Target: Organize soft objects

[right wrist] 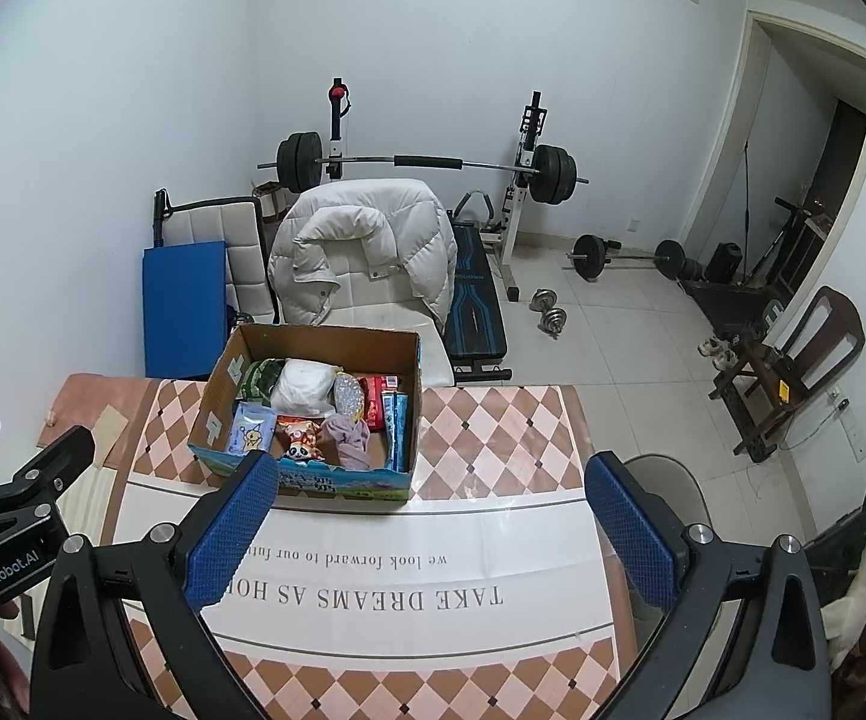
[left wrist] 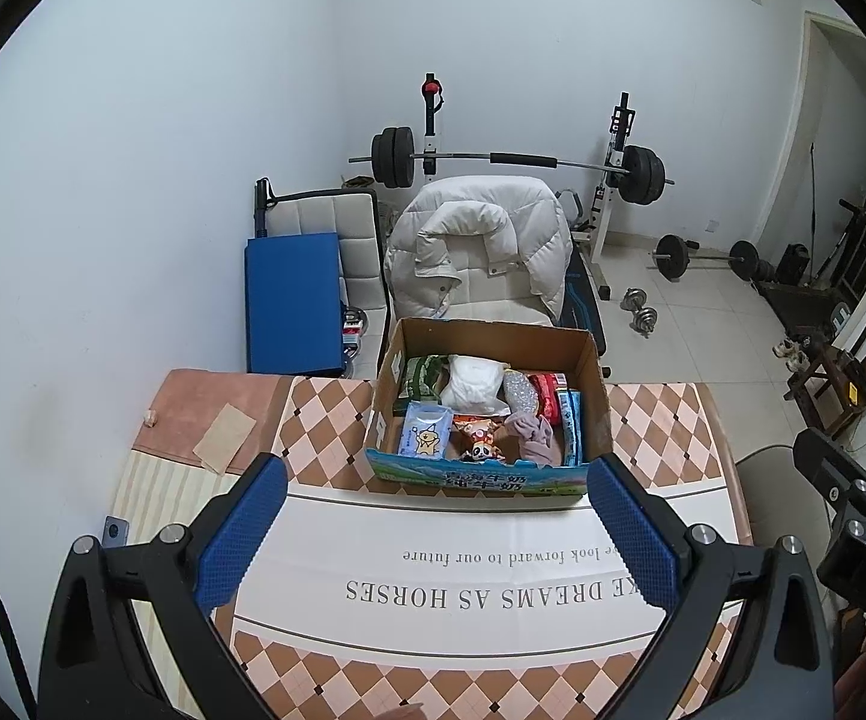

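Observation:
A cardboard box (left wrist: pixel 589 378) (right wrist: pixel 408 372) stands on the table's far part. Inside lie a white bundle (left wrist: pixel 473 383) (right wrist: pixel 303 387), a mauve cloth (left wrist: pixel 532 433) (right wrist: pixel 350 439), a panda toy (left wrist: pixel 481 447) (right wrist: pixel 300 447), a blue tissue pack (left wrist: pixel 425 431) (right wrist: pixel 249 429), a green pack (left wrist: pixel 423 375) (right wrist: pixel 261 378), a silvery pouch (left wrist: pixel 520 393) (right wrist: pixel 347 394) and red packets (left wrist: pixel 547 393) (right wrist: pixel 377 399). My left gripper (left wrist: pixel 436 525) hovers open just in front of the box, nothing between its fingers. My right gripper (right wrist: pixel 433 519) is open and empty too, nearer the box's right side.
The table (left wrist: pixel 661 438) (right wrist: pixel 493 438) carries a checkered cloth with a white printed panel. Behind it stand a chair with a white puffer jacket (left wrist: pixel 481 240) (right wrist: pixel 366 234), a blue mat (left wrist: pixel 291 300), and a barbell rack (left wrist: pixel 517 159). A wooden chair (right wrist: pixel 793 366) stands right.

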{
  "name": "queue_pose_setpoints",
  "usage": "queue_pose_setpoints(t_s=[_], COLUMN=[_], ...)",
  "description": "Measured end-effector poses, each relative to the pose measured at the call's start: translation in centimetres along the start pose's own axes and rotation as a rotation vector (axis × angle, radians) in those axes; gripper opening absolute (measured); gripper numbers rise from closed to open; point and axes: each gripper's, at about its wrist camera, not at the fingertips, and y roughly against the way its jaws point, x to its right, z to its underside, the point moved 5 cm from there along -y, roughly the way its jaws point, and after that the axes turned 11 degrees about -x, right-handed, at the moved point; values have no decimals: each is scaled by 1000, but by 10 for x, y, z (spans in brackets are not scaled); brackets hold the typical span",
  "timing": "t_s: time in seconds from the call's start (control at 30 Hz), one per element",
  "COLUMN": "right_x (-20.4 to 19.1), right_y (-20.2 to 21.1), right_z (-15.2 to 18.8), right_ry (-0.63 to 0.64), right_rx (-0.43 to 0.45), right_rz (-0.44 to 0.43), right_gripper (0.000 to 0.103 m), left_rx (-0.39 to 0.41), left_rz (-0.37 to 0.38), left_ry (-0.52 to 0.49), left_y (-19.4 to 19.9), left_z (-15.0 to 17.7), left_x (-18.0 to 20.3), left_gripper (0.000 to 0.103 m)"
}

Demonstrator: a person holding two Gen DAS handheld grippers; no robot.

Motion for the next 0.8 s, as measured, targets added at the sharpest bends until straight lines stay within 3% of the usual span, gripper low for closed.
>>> queue_pose_setpoints(t_s=[0.8], right_x=[-1], right_y=[6], right_z=[-7], right_ry=[13], right_rx=[1], right_rz=[-2], right_gripper=[103], left_rx=[3], left_rz=[-6], left_ry=[13], left_y=[7], left_z=[1], left_x=[7], left_gripper=[103])
